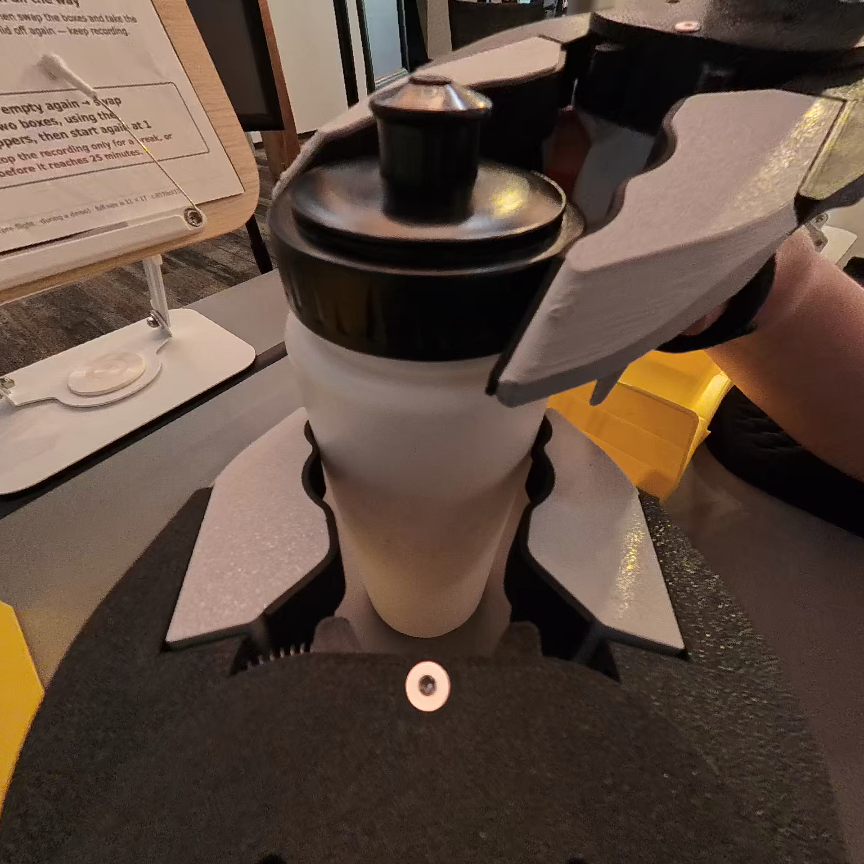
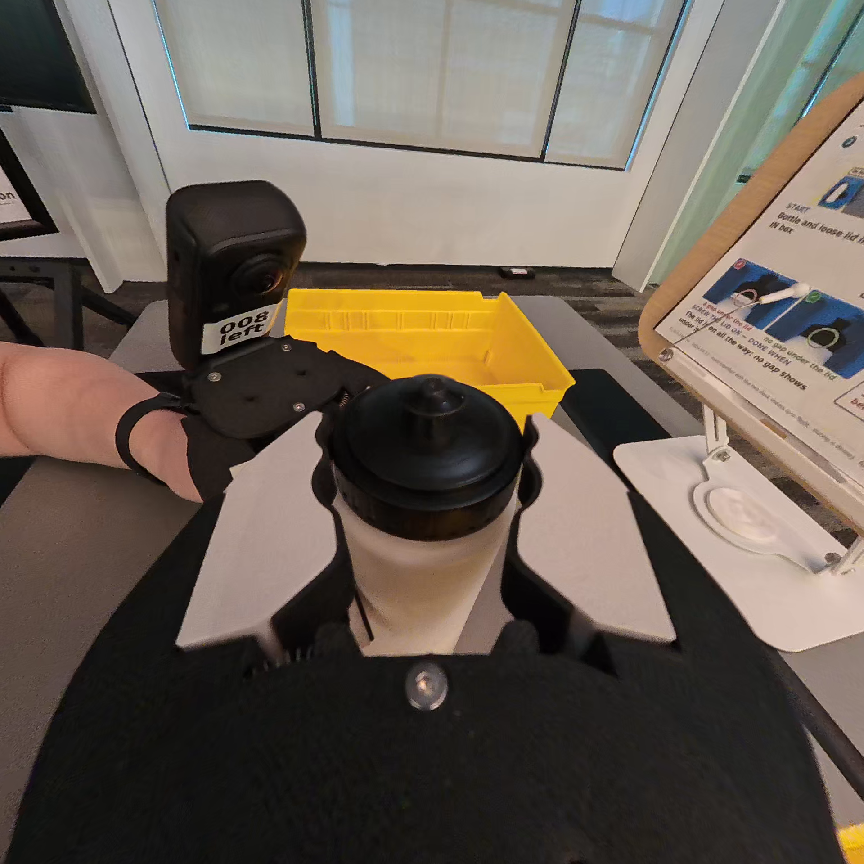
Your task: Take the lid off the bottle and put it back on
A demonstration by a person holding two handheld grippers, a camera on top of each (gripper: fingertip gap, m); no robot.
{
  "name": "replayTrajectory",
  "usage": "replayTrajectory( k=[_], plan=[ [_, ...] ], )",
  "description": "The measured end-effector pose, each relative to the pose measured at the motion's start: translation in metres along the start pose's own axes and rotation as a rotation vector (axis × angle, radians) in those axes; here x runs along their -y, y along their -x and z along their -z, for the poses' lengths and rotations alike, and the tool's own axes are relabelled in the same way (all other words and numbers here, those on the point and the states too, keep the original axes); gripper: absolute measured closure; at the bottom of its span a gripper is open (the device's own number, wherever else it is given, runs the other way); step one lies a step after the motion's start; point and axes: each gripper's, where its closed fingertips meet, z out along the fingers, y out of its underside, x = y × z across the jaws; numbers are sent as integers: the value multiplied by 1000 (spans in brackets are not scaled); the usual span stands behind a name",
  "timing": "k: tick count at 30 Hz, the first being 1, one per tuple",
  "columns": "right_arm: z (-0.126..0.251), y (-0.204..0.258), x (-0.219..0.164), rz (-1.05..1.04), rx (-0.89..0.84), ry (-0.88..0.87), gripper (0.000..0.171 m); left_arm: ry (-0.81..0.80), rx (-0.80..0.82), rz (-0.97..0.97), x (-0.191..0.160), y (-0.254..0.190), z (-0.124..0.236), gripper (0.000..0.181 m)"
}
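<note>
A white bottle (image 1: 421, 467) with a black screw lid (image 1: 421, 290) and spout stands upright between my grippers. My left gripper (image 1: 425, 430) is shut on the bottle's white body, one finger on each side. My right gripper (image 1: 411, 262) comes in from the upper right, its fingers on either side of the lid. In the right wrist view the right gripper (image 2: 428, 430) is shut on the lid (image 2: 425, 467), which sits on the bottle (image 2: 421, 575). The left gripper's black body and camera (image 2: 234, 271) show at the left, its fingertips hidden.
A yellow bin (image 2: 421, 336) stands on the grey table behind the bottle and shows in the left wrist view (image 1: 631, 430). An instruction board on a white stand (image 2: 771, 304) is at the right, its base (image 1: 117, 397) close by. Hands (image 2: 70, 402) hold both grippers.
</note>
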Motion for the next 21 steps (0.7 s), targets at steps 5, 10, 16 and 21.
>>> replayTrajectory(
  k=[5, 10, 16, 21],
  plan=[
    [-7, -7, 0, -52, -160, 11, 93, -3, 63, 48, 0, 8, 2, 95],
    [-8, -11, 0, -47, -370, 39, 93, 6, 85, 29, -1, 9, 3, 95],
    [-5, -5, 0, -82, -119, 57, 92, 8, 4, 11, -1, 2, 0, 95],
    [3, 1, 2, -40, -17, 55, 93, -4, -54, 2, -1, -7, -1, 95]
  ],
)
